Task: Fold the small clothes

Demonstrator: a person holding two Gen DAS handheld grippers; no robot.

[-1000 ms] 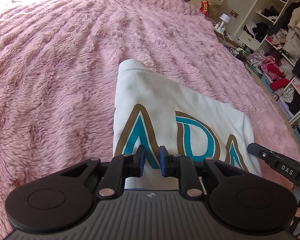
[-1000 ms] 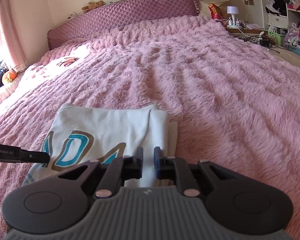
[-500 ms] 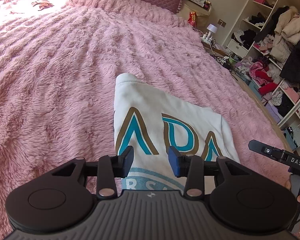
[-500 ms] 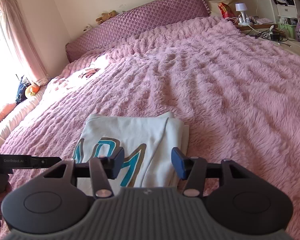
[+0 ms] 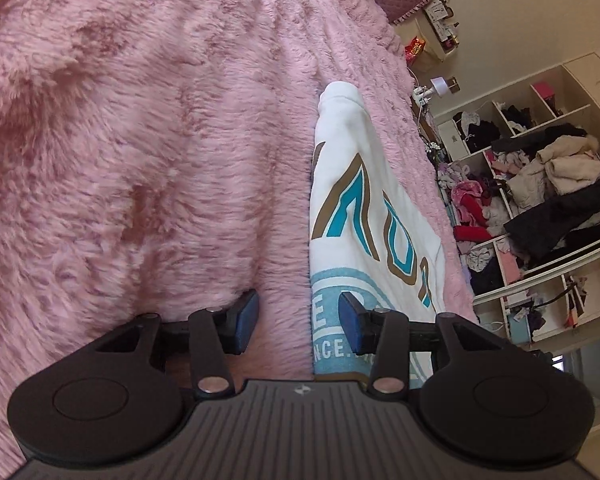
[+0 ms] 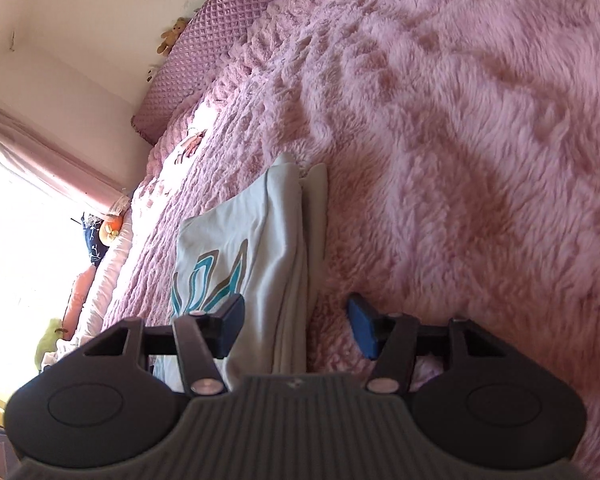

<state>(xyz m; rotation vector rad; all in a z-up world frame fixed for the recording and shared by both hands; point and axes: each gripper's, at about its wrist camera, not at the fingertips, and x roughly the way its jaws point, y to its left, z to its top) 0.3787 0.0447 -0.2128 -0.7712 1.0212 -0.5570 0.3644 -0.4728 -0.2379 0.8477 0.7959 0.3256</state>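
Observation:
A folded white sweatshirt (image 5: 352, 184) with teal and brown letters lies flat on the pink fluffy bedspread (image 5: 140, 140). My left gripper (image 5: 298, 318) is rolled on its side low over the sweatshirt's left edge, one blue pad above the fabric and the other above the fur; its jaws are opening and press on nothing. In the right wrist view the sweatshirt (image 6: 236, 236) shows its stacked folded layers. My right gripper (image 6: 296, 328) straddles that right edge, also rolled; its jaws are opening, pads clear of the cloth.
The bedspread (image 6: 460, 140) stretches far beyond the garment. A quilted purple headboard (image 6: 220, 28) with a small teddy bear is at the back. Open shelves (image 5: 540, 200) crammed with clothes stand beside the bed. A curtained bright window (image 6: 28, 208) and cushions are on the other side.
Both grippers went from nearly shut to open, rolled onto their sides and dropped lower, each shifting out to one side edge of the sweatshirt. The sweatshirt has not moved.

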